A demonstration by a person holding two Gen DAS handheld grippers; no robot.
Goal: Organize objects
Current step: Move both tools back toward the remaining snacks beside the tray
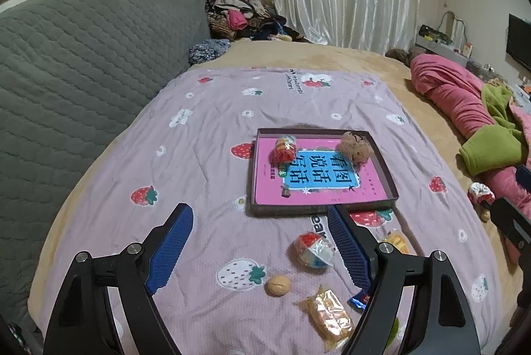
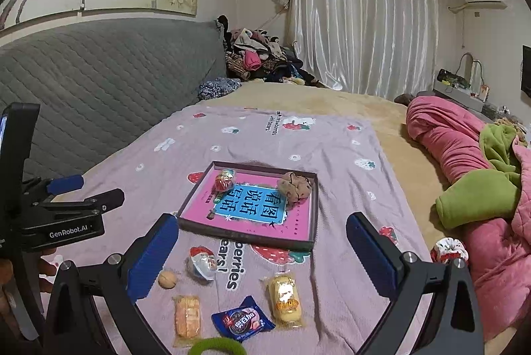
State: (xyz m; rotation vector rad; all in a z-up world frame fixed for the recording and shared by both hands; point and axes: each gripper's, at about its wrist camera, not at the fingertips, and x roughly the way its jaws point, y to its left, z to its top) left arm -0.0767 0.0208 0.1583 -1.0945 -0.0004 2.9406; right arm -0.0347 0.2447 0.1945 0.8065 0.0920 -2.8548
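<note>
A shallow box (image 2: 249, 235) lies on the lilac sheet (image 2: 332, 162) of the bed, with a pink book, a red snack (image 2: 225, 179) and a brown scrunchie (image 2: 295, 187) inside. Just before it lie a walnut (image 2: 167, 279), a jelly cup (image 2: 200, 262), a yellow cake (image 2: 284, 294), a wafer pack (image 2: 188, 317) and a blue packet (image 2: 242, 321). Left tool (image 1: 262, 250) and right tool (image 2: 262, 258) hover wide open, holding and touching nothing.

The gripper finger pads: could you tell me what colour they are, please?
Blue, on black fingers; clearest in the right wrist view.
</note>
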